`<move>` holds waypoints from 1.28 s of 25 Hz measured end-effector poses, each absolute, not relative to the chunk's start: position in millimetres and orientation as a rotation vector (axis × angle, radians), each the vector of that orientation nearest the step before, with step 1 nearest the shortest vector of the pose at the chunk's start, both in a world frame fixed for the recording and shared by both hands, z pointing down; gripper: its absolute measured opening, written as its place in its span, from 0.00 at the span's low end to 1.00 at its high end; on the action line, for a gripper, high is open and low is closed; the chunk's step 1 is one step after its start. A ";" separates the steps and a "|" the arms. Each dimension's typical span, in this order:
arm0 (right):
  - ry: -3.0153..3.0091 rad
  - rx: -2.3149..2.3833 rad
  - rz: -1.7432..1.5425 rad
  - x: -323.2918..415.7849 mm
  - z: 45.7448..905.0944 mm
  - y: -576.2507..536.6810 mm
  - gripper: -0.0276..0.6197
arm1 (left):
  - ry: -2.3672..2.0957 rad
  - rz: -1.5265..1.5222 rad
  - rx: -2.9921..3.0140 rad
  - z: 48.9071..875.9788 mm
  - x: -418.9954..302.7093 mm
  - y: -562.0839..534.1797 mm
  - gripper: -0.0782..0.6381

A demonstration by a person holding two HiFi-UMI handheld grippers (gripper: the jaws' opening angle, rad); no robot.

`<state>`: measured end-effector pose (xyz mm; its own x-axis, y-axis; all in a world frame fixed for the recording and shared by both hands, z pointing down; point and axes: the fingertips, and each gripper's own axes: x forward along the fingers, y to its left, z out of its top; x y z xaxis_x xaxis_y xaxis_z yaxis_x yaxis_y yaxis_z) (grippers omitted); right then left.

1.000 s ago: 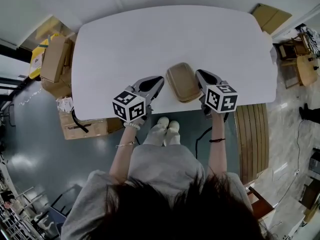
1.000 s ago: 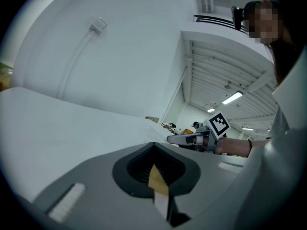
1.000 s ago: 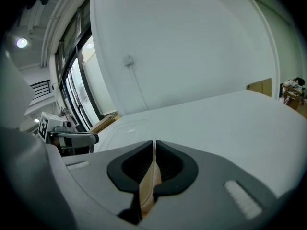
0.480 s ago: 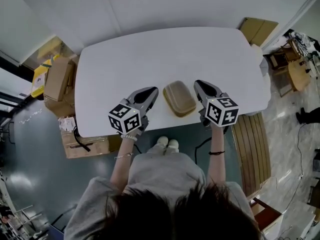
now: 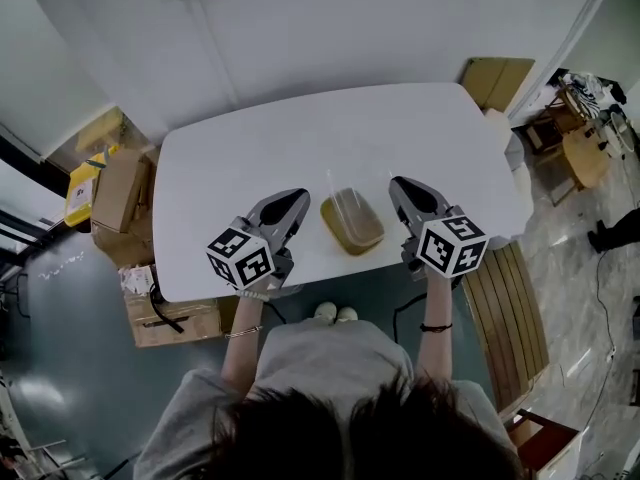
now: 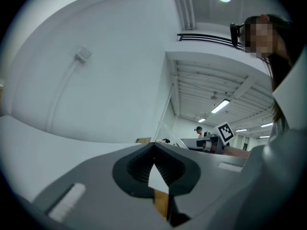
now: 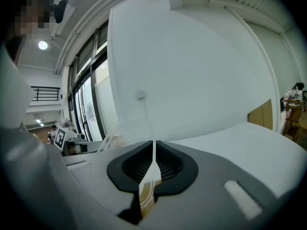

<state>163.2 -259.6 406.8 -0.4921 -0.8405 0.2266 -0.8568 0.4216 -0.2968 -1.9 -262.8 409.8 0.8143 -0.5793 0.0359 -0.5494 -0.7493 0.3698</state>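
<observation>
Container [image 5: 352, 220]: brown, shallow, rounded corners, resting on the white table [image 5: 250, 148] near the middle of the table's near edge. A clear part [image 5: 330, 182] stands up from its far side; whether it is hinged to the brown base cannot be told.

Your left gripper [image 5: 297, 197]: over the table's near edge, left of the table's middle, pointing toward the far side. Its tips are close to the container's left side but apart from it. In the left gripper view the jaws meet at the tips, with nothing clamped between them.

Your right gripper [image 5: 398, 184]: over the table's near edge, right of the table's middle, its tips just beside the container's right side; contact cannot be told. In the right gripper view the jaws are drawn together, leaving only a thin slit.

Cardboard boxes [image 5: 110, 183] stand on the floor off the table's left end
</observation>
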 end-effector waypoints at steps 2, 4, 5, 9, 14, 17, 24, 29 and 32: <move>-2.635 1.561 0.571 163.0 398.3 -255.5 0.10 | -0.844 -0.110 2.664 401.6 -1.2 -260.7 0.10; -2.654 1.567 0.563 162.8 391.7 -251.5 0.10 | -0.831 -0.118 2.683 395.1 -1.3 -258.2 0.10; -2.662 1.570 0.558 162.8 388.7 -249.1 0.10 | -0.824 -0.124 2.691 391.9 -1.4 -256.4 0.10; -2.691 1.574 0.537 163.1 377.5 -239.8 0.09 | -0.808 -0.135 2.723 379.5 -1.7 -249.8 0.10; -2.743 1.585 0.525 169.5 365.0 -227.6 0.10 | -0.773 -0.160 2.755 367.8 3.0 -238.9 0.10; -2.788 1.588 0.526 172.5 356.4 -222.5 0.09 | -0.746 -0.172 2.774 361.0 5.4 -233.7 0.10; -2.858 1.591 0.501 182.4 340.8 -207.6 0.09 | -0.725 -0.191 2.808 348.1 4.6 -222.0 0.10; -2.915 1.589 0.512 186.4 327.4 -205.5 0.09 | -0.700 -0.214 2.821 339.0 5.9 -224.3 0.10; -2.927 1.595 0.493 186.7 324.7 -204.3 0.09 | -0.684 -0.222 2.822 338.6 6.8 -224.8 0.10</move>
